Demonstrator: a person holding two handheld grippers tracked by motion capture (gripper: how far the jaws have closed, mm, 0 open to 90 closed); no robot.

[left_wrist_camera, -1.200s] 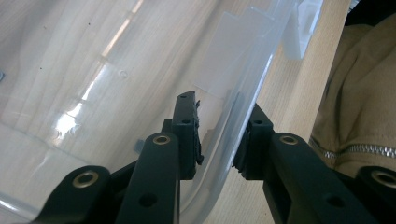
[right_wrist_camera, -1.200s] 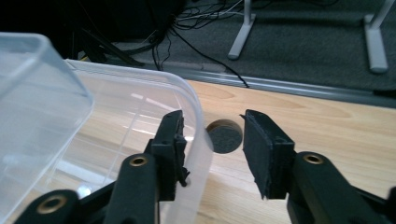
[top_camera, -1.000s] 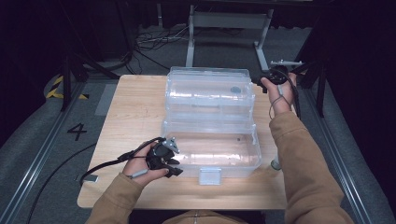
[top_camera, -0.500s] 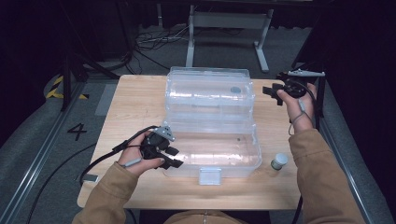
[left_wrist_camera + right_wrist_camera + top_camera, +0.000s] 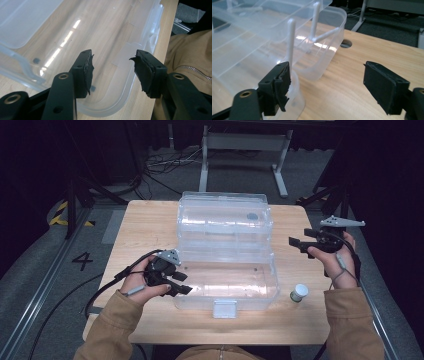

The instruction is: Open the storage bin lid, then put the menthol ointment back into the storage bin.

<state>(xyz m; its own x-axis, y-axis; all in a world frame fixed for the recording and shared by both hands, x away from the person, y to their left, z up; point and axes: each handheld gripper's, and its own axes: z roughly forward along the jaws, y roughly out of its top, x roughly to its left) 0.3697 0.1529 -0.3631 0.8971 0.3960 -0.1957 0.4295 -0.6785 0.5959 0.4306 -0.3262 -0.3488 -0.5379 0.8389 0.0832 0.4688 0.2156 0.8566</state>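
Resting low at the near left corner of the clear plastic box, the left hand holds the left gripper with the forearm coming in from the bottom edge in a tan sleeve. This gripper points to the right, toward the box's near tray, and its grey plate faces up. In the left gripper view its jaws stand spread with only air between them, above the rounded corner of the tray; they have just been opening, and nothing is pinched.

On the other side, the right hand is lifted beside the right edge of the wooden table, with the wrist bent so that the right gripper points left, toward the box. Its jaws have also just been opening and now stand wide apart. In the right gripper view nothing is between them; the left jaw is just beside the box wall.

The box lies open in the middle of the table. Its long axis runs left to right, the lid half is on the far side, and the latch tab points toward the person. A small white jar stands near its right front corner, apart from it.
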